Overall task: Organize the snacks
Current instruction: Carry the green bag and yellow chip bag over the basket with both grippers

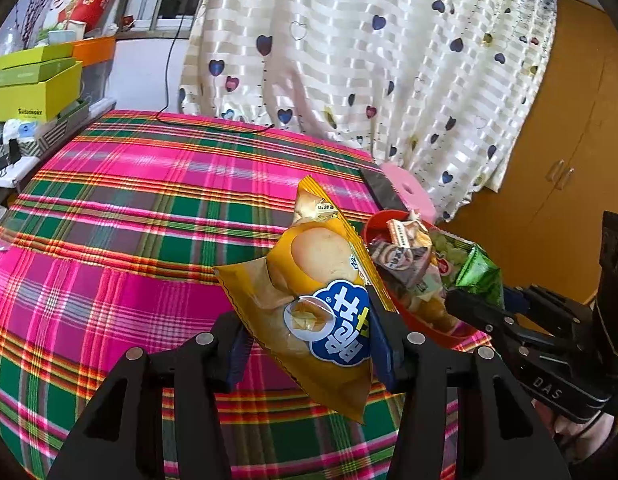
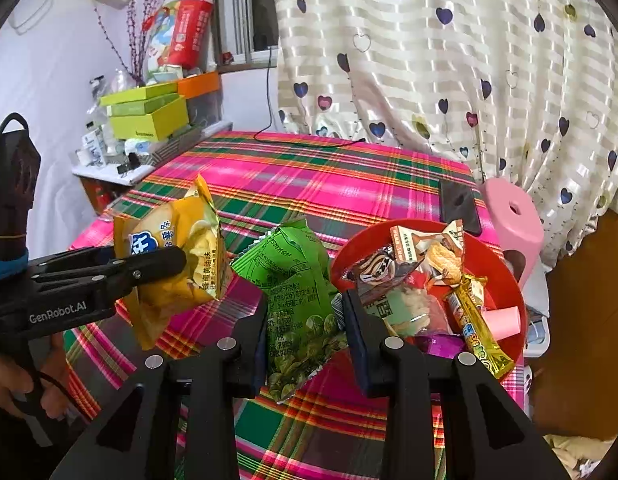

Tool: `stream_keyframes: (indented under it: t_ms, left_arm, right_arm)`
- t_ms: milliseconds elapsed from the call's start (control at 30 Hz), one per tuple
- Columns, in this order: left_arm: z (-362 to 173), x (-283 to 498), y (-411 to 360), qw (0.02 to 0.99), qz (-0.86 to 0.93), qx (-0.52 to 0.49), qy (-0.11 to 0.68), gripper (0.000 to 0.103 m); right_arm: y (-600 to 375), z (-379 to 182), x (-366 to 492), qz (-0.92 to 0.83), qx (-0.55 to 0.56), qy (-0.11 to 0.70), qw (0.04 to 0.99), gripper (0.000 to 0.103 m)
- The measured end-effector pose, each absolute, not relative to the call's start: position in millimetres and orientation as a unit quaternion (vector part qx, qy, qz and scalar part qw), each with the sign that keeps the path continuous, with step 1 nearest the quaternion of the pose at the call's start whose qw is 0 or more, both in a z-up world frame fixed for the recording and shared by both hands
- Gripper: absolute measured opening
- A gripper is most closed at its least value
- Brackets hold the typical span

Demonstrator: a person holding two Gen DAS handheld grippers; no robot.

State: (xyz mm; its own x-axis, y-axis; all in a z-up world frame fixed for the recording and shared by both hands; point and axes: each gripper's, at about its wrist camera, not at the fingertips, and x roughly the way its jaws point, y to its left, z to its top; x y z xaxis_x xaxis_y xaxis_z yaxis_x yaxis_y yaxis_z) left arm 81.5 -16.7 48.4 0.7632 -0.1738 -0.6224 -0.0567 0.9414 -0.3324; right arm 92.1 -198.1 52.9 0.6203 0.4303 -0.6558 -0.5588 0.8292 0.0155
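Observation:
My left gripper (image 1: 305,332) is shut on a yellow chip bag (image 1: 317,292) and holds it in the air above the plaid tablecloth. In the right wrist view that same yellow bag (image 2: 177,256) hangs at the left, clamped in the left gripper (image 2: 149,268). My right gripper (image 2: 305,320) is shut on a green snack packet (image 2: 297,304), lifted just left of a red bowl (image 2: 505,276). The bowl holds several small wrapped snacks. From the left wrist, the green packet (image 1: 479,276) and the right gripper (image 1: 475,306) sit over the red bowl (image 1: 379,220).
The table wears a pink and green plaid cloth (image 2: 309,184). A dark phone (image 2: 459,204) lies behind the bowl, and a pink stool (image 2: 513,216) stands off the right edge. Green boxes (image 2: 149,114) are stacked at the back left. A heart-print curtain (image 2: 449,72) hangs behind.

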Motion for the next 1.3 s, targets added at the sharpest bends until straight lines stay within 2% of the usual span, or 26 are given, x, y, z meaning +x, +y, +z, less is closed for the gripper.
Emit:
stream_keyframes:
  t_ms: [833,1300]
  left_arm:
    - [55.8,95.6,-53.8,0.923,-0.085,-0.14,0.349,0.051]
    - [55.8,128.3,-76.2,0.917,-0.115,-0.125,0.36,0.051]
  right_arm:
    - [-229.2,56.1,97.6,0.259,-0.076,0.334,0.903,0.031]
    - [-289.5,55.4,126.9,0.194,-0.039,0.337,0.92,0.031]
